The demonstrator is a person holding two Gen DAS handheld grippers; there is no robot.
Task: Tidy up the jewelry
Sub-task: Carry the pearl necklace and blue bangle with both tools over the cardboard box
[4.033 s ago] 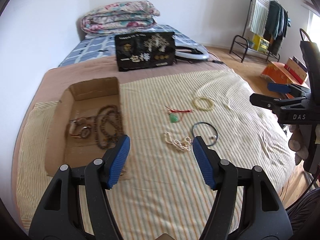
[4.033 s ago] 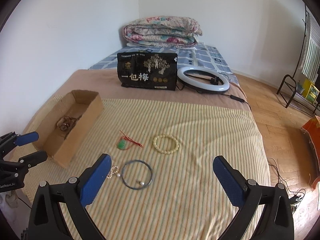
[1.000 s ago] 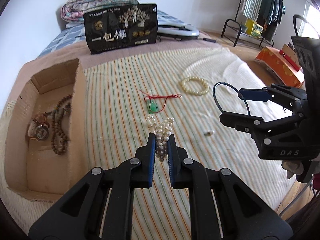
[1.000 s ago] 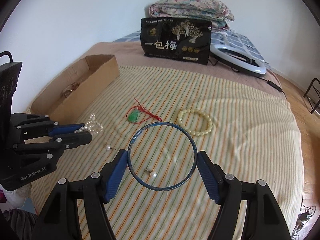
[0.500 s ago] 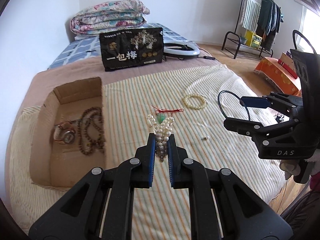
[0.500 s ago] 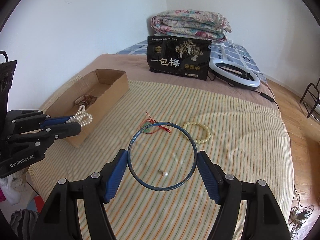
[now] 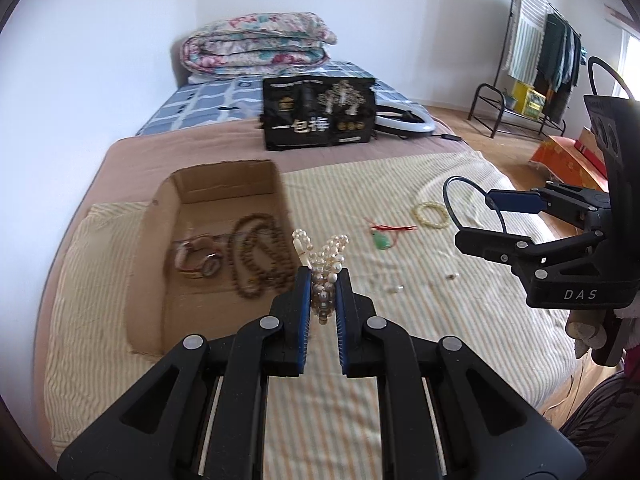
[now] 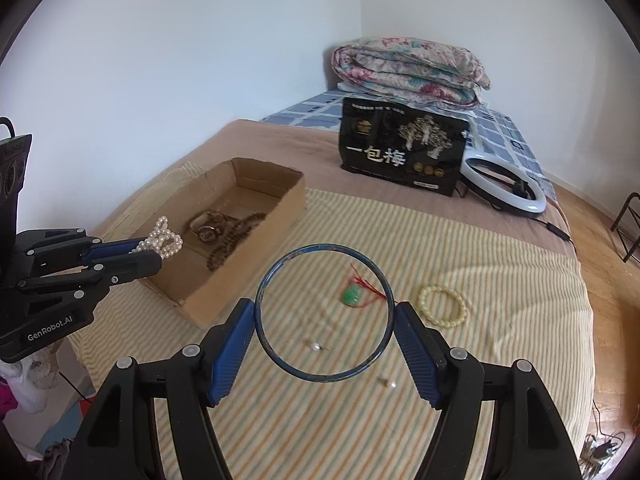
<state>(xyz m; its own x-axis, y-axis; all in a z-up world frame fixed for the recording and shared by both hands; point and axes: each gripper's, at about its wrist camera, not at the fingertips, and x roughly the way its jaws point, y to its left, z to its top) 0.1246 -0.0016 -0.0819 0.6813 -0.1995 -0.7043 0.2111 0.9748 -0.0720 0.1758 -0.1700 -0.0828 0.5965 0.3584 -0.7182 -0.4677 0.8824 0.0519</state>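
striped bed cover [image 8: 500, 264] | left gripper [image 7: 323, 280] clamped on pearl strand [image 7: 325, 258], just above cardboard box [image 8: 256, 240] | right gripper [image 8: 324, 320] pinching blue bangle [image 8: 324, 314], right of box | advice: lower inside walls, then release

Left gripper [image 7: 323, 280] clamped on pearl strand [image 7: 325, 264] above striped blanket [image 7: 420, 320]. Beside it, cardboard box [image 7: 152, 240] holding brown beads [image 7: 256, 256]. At right, right gripper [image 7: 486, 220] gripping blue ring [image 7: 450, 200].
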